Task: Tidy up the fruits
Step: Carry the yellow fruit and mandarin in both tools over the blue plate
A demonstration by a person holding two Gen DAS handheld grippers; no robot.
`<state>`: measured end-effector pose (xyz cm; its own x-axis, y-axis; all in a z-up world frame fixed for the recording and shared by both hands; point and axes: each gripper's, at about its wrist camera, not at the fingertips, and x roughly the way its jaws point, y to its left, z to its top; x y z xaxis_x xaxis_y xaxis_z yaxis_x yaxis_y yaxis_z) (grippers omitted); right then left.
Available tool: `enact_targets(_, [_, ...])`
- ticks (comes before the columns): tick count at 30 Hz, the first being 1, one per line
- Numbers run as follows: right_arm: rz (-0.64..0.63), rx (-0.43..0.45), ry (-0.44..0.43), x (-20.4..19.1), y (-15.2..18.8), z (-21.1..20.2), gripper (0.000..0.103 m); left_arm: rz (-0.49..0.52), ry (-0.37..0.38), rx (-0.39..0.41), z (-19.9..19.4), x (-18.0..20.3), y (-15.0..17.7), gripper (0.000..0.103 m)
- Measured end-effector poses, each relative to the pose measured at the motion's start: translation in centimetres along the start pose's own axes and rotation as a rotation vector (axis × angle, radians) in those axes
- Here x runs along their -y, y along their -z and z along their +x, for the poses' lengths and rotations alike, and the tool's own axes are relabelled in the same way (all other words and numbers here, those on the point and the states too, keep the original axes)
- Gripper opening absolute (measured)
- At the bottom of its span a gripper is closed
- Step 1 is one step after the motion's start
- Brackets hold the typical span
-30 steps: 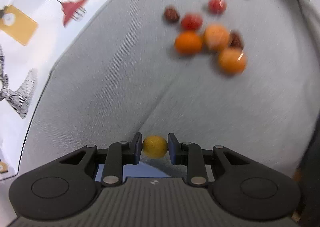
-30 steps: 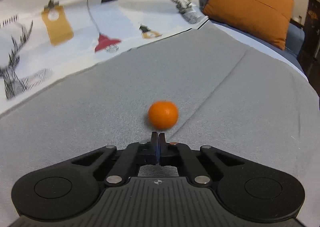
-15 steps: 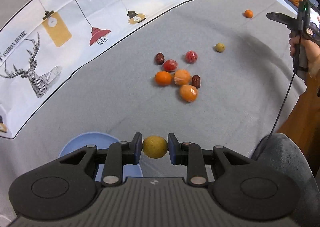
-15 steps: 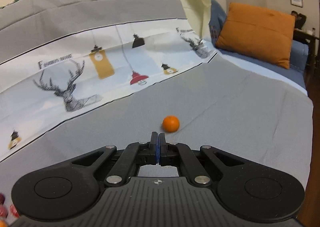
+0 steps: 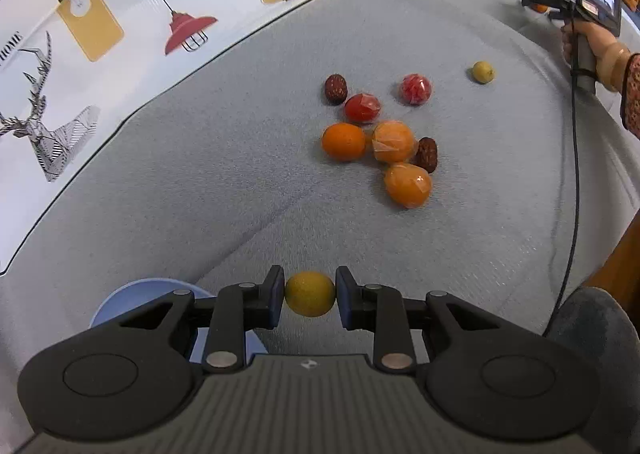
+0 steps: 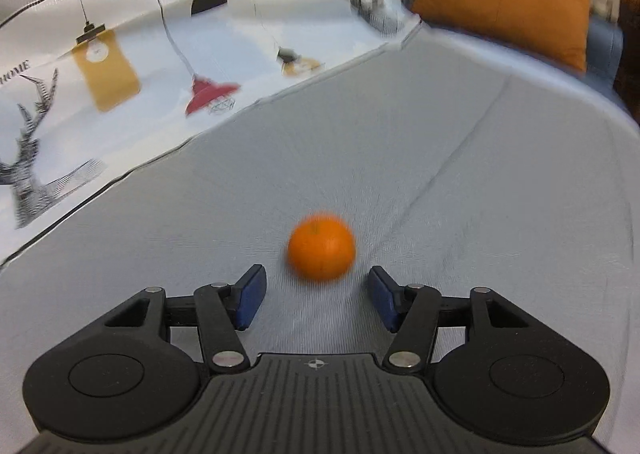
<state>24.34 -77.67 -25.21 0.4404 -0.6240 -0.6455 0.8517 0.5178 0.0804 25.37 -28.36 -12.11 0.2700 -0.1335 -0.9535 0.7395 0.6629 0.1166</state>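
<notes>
A grey cloth [image 5: 200,181] carries the blue bowl [image 5: 132,300], partly hidden beneath the left gripper [image 5: 310,294], which is clamped on a round yellow-green fruit [image 5: 310,294] — no clear long axis. Only the right wrist view shows the right gripper [image 6: 316,294] spread wide, a blurred orange [image 6: 321,246] just ahead of its fingers. The fruit cluster [image 5: 380,137] lies well beyond.

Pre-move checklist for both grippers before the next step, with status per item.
1. Left gripper shut on the yellow-green fruit: ok.
2. Blue bowl in reach below and left of the held fruit: ok, though not under it yet.
3. Right gripper open wide enough for the orange: ok.
4. Orange between the pads: not ok, it sits just ahead of them.
5. Orange at rest: cannot tell, the view is blurred.
6. Other fruit near the orange: ok, only grey cloth around it.
</notes>
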Motion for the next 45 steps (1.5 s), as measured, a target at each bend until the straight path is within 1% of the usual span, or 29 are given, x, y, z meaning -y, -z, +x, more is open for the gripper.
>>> enact_targets(1, [-0.048, 0.005, 0.024, -0.6, 0.0, 0.5, 0.034, -0.004, -0.001, -0.001, 0.2, -0.1, -0.1, 0.030])
enact_targets(2, [-0.087, 0.019, 0.045, -1.0, 0.0, 0.4, 0.035, -0.008, 0.001, -0.002, 0.2, -0.3, -0.1, 0.030])
enact_targets(3, [-0.103, 0.017, 0.042, -1.1, 0.1, 0.2, 0.035, -0.017, 0.003, 0.000, 0.1, -0.5, 0.0, 0.030])
enact_targets(5, [-0.072, 0.012, 0.002, -0.7, 0.4, -1.5, 0.034, -0.046, 0.006, 0.007, -0.6, -1.0, 0.3, 0.030])
enact_targets(6, [-0.069, 0.025, -0.022, -0.7, 0.6, -3.0, 0.034, -0.063, 0.007, 0.013, -1.3, -1.2, 0.5, 0.030])
enact_targets(8, [-0.084, 0.074, -0.112, -0.9, 1.2, -7.3, 0.034, -0.099, 0.007, 0.040, -3.3, -1.8, 1.4, 0.030])
enact_targets(10, [-0.095, 0.119, -0.224, -1.3, 2.0, -13.1, 0.034, -0.132, -0.002, 0.068, -5.7, -2.1, 2.6, 0.030])
enact_targets(11, [-0.097, 0.134, -0.298, -1.3, 2.4, -16.4, 0.034, -0.149, -0.006, 0.083, -7.0, -2.2, 3.3, 0.030])
enact_targets(15, [-0.116, 0.170, -0.516, -1.4, 4.5, -28.5, 0.035, -0.226, 0.002, 0.132, -12.5, -2.4, 7.7, 0.030])
enact_targets(17, [-0.135, 0.164, -0.627, -1.6, 6.3, -34.8, 0.035, -0.263, 0.018, 0.149, -15.0, -2.3, 10.6, 0.030])
enact_targets(19, [-0.181, 0.164, -0.699, -2.1, 8.4, -40.0, 0.035, -0.294, 0.020, 0.164, -17.1, -2.1, 13.5, 0.030])
enact_targets(22, [-0.272, 0.141, -0.806, -2.8, 12.2, -47.0, 0.035, -0.354, 0.007, 0.165, -19.7, -2.1, 18.3, 0.030])
enact_targets(24, [-0.321, 0.103, -0.870, -3.1, 14.6, -50.6, 0.035, -0.396, -0.014, 0.170, -21.0, -2.0, 21.4, 0.030])
enact_targets(26, [-0.348, 0.041, -0.927, -3.4, 17.3, -53.9, 0.035, -0.435, -0.020, 0.169, -21.9, -2.0, 24.3, 0.030])
enact_targets(28, [-0.407, -0.017, -0.963, -3.8, 19.8, -56.6, 0.035, -0.457, -0.031, 0.174, -22.6, -1.7, 27.2, 0.030])
enact_targets(30, [-0.478, -0.055, -0.986, -4.4, 21.6, -58.7, 0.035, -0.459, -0.040, 0.179, -23.0, -1.3, 29.7, 0.030])
enact_targets(33, [-0.560, -0.058, -1.014, -4.6, 23.7, -62.0, 0.035, -0.488, -0.036, 0.187, -23.3, -1.0, 32.8, 0.030])
enact_targets(36, [-0.617, -0.032, -1.017, -4.4, 24.6, -64.3, 0.035, -0.501, -0.032, 0.206, -23.5, -0.7, 34.5, 0.030])
enact_targets(39, [-0.659, -0.005, -1.014, -4.2, 25.1, -65.9, 0.035, -0.500, -0.036, 0.232, -23.8, -0.5, 35.4, 0.030])
enact_targets(41, [-0.678, 0.006, -1.010, -4.1, 25.1, -66.5, 0.035, -0.503, -0.035, 0.250, -24.1, -0.5, 35.7, 0.030])
enact_targets(45, [-0.703, 0.021, -0.998, -5.2, 25.2, -66.6, 0.035, -0.504, -0.041, 0.272, -24.4, -0.6, 35.7, 0.030])
